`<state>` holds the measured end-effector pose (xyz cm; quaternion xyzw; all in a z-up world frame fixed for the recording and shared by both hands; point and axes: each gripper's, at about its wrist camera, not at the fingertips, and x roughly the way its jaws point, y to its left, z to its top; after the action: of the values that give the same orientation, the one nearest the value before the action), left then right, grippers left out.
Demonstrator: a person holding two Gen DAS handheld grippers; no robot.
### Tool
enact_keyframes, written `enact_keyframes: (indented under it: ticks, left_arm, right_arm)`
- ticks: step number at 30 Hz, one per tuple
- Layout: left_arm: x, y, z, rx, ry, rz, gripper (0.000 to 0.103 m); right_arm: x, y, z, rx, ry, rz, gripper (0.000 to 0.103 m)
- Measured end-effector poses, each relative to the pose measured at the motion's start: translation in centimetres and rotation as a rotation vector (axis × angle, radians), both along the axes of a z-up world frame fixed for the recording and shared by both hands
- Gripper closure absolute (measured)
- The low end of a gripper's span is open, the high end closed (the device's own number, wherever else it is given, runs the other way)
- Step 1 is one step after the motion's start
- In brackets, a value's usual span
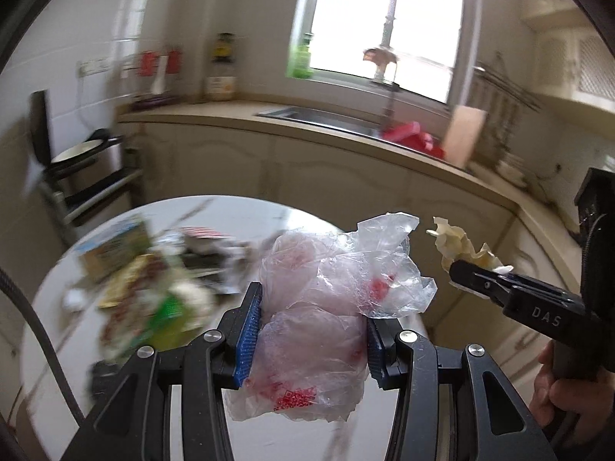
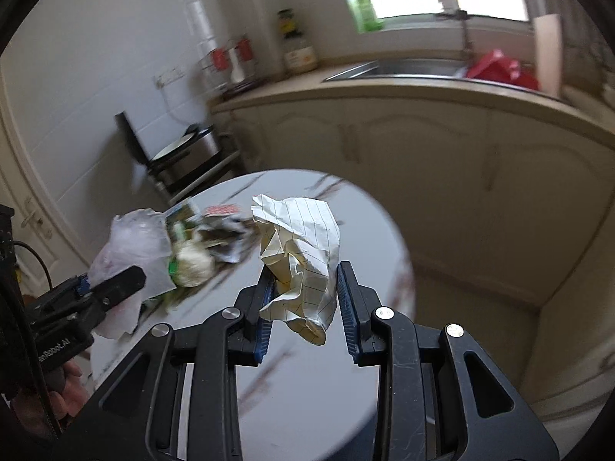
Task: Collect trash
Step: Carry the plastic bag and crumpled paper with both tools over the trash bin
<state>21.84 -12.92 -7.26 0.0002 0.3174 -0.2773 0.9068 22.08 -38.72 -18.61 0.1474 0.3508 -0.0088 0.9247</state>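
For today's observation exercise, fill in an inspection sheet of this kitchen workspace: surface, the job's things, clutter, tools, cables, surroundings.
Surface: round white table, marbled, partly covered.
Job's things: crumpled plastic bag and crumpled lined paper, both lifted clear of the table.
Clutter: blurred pile of wrappers and packaging left on the table.
Tools: left tool shut on the bag; right tool shut on the paper.
Cables: black cable at the left edge.
Surroundings: sink, window, counter cabinets.
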Motion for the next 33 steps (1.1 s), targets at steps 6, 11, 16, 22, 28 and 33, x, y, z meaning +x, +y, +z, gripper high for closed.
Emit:
enact_keyframes:
  ticks: [6,11,16,22,28,33]
  left_arm:
    - [1.8,-7.6,-2.0,-0.001,0.042,-0.132,0.060]
    - [3.9,-14.4,-5.2,0.017,0.123,-0.235,0.060]
    - [7.2,-20.9,-10.3,0.107,0.209,-0.300,0.060]
    - [8.9,-28.0,-15.8,0.253,0.290,-0.336,0.059]
    - [12.2,-32.2,-23.0,0.401,0.405,-0.339,0.059]
    - [15.5,-33.6,-26.2,0.461,0.470,-0.319,0.051]
  right_arm:
    - [-3.5,-6.8,-0.3,-0.021,0.014,-0.128,0.074]
    - [-6.0,-13.1,-3.5,-0.017,0.080,-0.236,0.074]
    - [-7.6,-18.0,-8.2,0.024,0.165,-0.309,0.074]
    - [-7.8,-22.5,-15.5,0.103,0.276,-0.346,0.074]
    - [-6.7,-25.2,-23.5,0.206,0.396,-0.351,0.074]
    - [-5.9,-26.4,-28.3,0.280,0.464,-0.368,0.069]
